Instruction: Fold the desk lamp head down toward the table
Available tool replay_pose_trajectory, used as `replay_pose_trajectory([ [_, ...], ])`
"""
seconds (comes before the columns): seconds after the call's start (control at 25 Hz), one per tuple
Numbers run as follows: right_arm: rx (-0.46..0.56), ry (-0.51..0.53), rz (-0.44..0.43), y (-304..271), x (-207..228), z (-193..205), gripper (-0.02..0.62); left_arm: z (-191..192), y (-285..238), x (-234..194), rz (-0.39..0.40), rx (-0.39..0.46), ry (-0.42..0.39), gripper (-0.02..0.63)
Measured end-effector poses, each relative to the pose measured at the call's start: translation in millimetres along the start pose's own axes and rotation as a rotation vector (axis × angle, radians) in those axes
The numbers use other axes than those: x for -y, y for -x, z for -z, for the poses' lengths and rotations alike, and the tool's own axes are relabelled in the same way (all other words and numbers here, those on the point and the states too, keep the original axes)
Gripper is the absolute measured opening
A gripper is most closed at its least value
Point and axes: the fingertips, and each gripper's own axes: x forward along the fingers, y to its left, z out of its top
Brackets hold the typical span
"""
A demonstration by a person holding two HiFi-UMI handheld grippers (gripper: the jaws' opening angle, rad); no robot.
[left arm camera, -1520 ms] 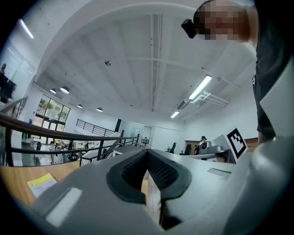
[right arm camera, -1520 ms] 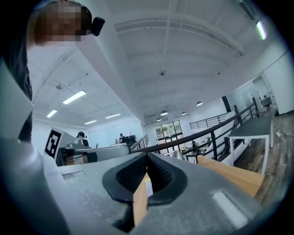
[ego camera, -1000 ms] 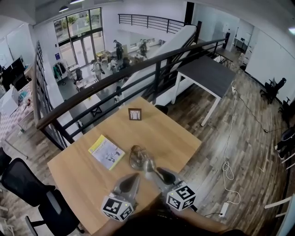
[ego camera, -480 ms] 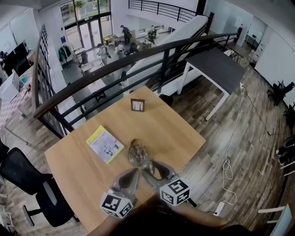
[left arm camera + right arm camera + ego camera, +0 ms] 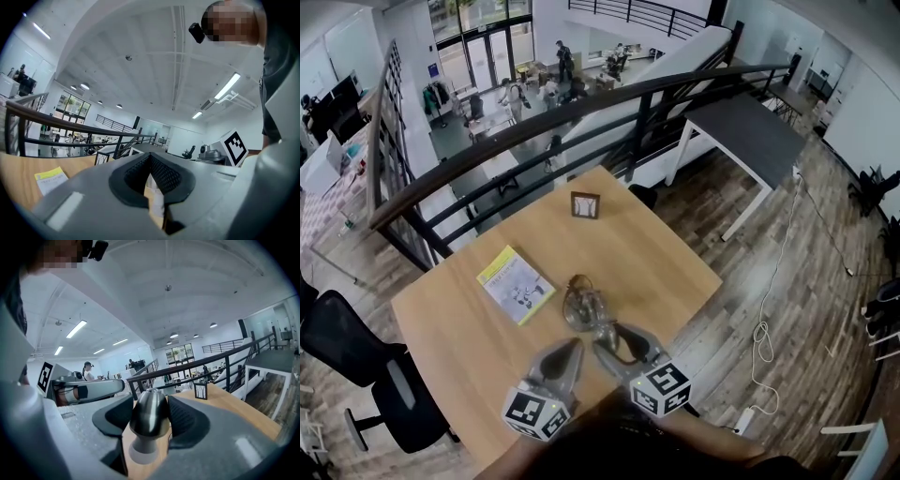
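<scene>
**Right gripper view.** My right gripper (image 5: 151, 398) has its jaws set wide. The lamp head (image 5: 149, 417) stands between them, with the pads just beside its flanks, and I see no squeeze on it. The head is a polished metal bell above a pale collar (image 5: 140, 453). I judge it hard, smooth and apt to slip under a light pinch. The soundest hold looks to be across the widest part of the bell. The joint it folds at is not in view. Far right on the table (image 5: 234, 413) a small picture frame (image 5: 200, 391) stands well apart, with a railing (image 5: 211, 363) beyond it.

**Left gripper view.** My left gripper (image 5: 150, 155) has its jaws together at the tips, and nothing is pinched there. A pale strip (image 5: 157, 204) shows through the gap lower down, and I cannot tell what it is. A yellow booklet (image 5: 50, 178) lies to the left.

**Head view.** The lamp (image 5: 579, 305) stands near the table's near edge, just beyond both grippers. The booklet lies to its left and the frame is far off. Nothing appears to block the fold. My left gripper, just beside the lamp, is the closest thing to it. The lamp looks light, so I judge it may skid or tip unless its foot is steadied.
</scene>
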Motion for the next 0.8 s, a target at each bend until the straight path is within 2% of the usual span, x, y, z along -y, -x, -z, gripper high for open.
replay_pose_trajectory([
  [0.4, -0.058, 0.031, 0.07, 6, -4, 45, 0.221, 10, 31, 1, 0.045, -0.021, -0.003, 0.002],
  [0.6, -0.141, 0.065, 0.127, 4, -3, 96, 0.212, 10, 50, 2, 0.053, -0.039, -0.008, 0.002],
  [0.8, -0.23, 0.147, 0.17, -14, -2, 148, 0.212, 15, 68, -4, 0.063, -0.059, -0.023, 0.002],
])
